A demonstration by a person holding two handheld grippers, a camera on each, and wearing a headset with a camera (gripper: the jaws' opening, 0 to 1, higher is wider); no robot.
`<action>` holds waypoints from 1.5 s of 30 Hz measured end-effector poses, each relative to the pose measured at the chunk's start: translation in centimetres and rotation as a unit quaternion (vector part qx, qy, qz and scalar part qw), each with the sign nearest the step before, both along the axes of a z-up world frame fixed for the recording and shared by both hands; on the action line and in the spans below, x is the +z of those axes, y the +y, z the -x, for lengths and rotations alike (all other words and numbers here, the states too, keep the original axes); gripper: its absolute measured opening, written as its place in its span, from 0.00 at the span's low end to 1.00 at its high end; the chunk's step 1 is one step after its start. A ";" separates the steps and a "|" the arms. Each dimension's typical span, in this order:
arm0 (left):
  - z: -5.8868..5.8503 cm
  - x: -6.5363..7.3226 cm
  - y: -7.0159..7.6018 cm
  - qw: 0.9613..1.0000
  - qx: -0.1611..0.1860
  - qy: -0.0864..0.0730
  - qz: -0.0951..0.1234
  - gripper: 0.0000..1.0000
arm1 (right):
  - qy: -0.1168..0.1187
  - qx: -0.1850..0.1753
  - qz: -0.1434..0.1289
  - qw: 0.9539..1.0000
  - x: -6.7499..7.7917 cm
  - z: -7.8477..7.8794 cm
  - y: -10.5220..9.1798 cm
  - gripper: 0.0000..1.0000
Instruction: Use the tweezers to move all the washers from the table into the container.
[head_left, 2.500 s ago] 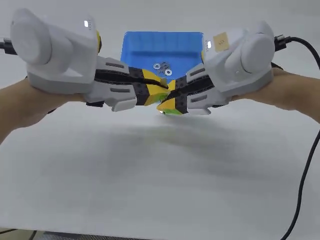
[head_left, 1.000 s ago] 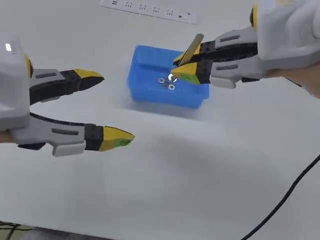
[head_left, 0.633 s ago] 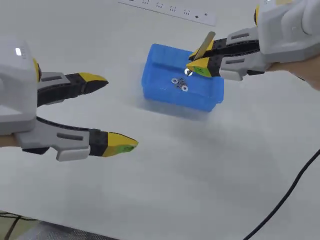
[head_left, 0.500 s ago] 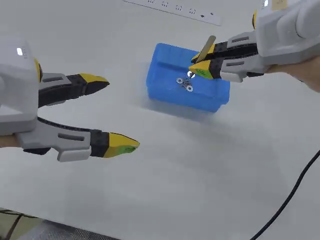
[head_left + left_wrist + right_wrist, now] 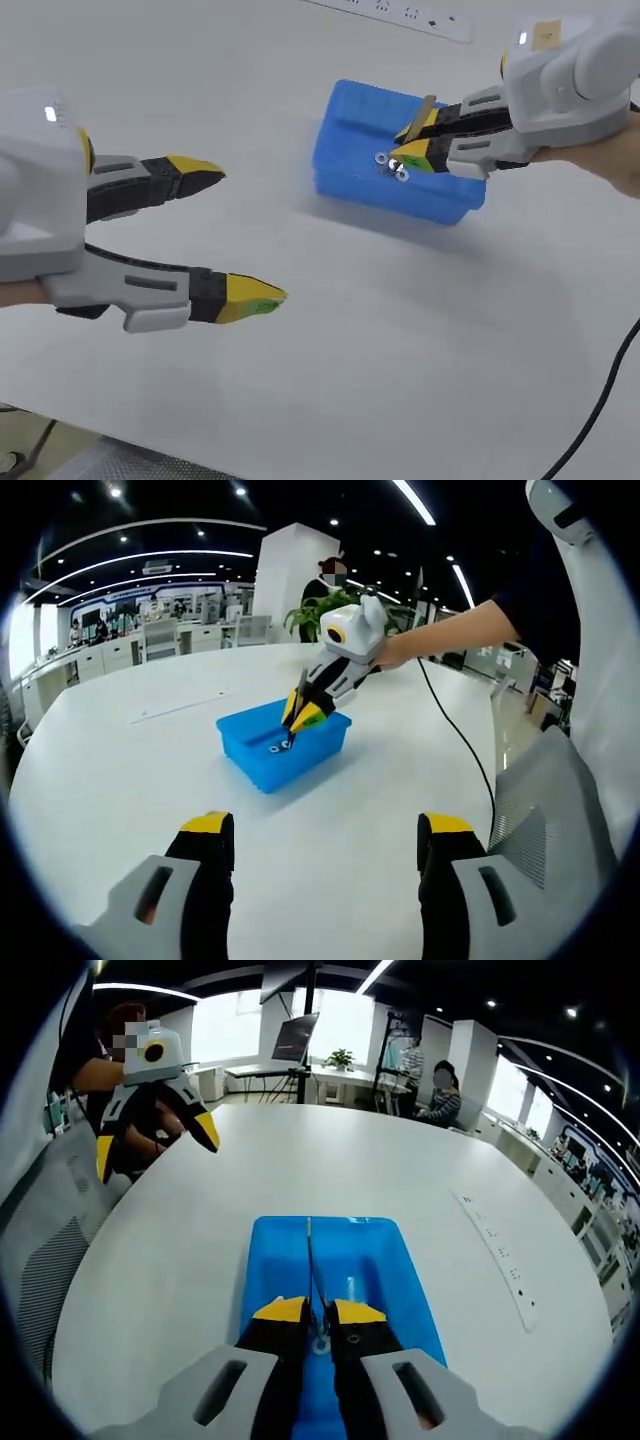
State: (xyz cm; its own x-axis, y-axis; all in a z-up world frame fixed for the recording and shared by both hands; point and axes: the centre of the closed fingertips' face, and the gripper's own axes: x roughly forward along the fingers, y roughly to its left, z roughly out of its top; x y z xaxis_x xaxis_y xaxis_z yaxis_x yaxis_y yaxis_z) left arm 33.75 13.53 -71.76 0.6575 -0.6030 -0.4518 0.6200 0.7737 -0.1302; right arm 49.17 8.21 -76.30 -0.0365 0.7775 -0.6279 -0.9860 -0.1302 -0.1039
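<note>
A blue container [image 5: 440,195] stands on the white table, with several washers [image 5: 391,166] lying inside it. My right gripper [image 5: 407,158] is shut on the tweezers [image 5: 418,116] and hovers over the container's inside, tweezer tip down among the washers. In the right gripper view the tweezers [image 5: 310,1260] run forward from the shut right gripper [image 5: 318,1312] over the container [image 5: 270,1270]. Whether the tip holds a washer I cannot tell. My left gripper [image 5: 235,237] is wide open and holds nothing, well to the left of the container [image 5: 250,750]. From the left gripper [image 5: 327,830] the right gripper [image 5: 305,708] is seen dipping into the container.
A white power strip [image 5: 400,10] lies along the table's far edge, and shows as the strip [image 5: 497,1258] right of the container. A black cable [image 5: 600,400] trails from the right gripper across the table. A grey chair [image 5: 545,820] stands at the table's side.
The grippers were together in front of the container; the left one has drawn away to the left and opened. The right one has carried the tweezers lower into the container.
</note>
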 end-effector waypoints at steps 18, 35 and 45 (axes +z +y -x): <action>0.1 0.2 -0.4 1.000 0.001 0.002 0.007 0.80 | 0.003 -0.006 -0.008 1.000 0.5 0.1 -0.1 0.10; -0.7 1.2 -0.6 1.000 0.004 -0.013 0.014 0.79 | -0.011 0.000 -0.004 1.000 1.6 0.1 0.4 0.07; -8.5 6.0 -2.2 0.995 -0.015 -0.089 0.038 0.74 | -0.025 0.009 0.004 1.000 2.4 1.0 0.1 0.07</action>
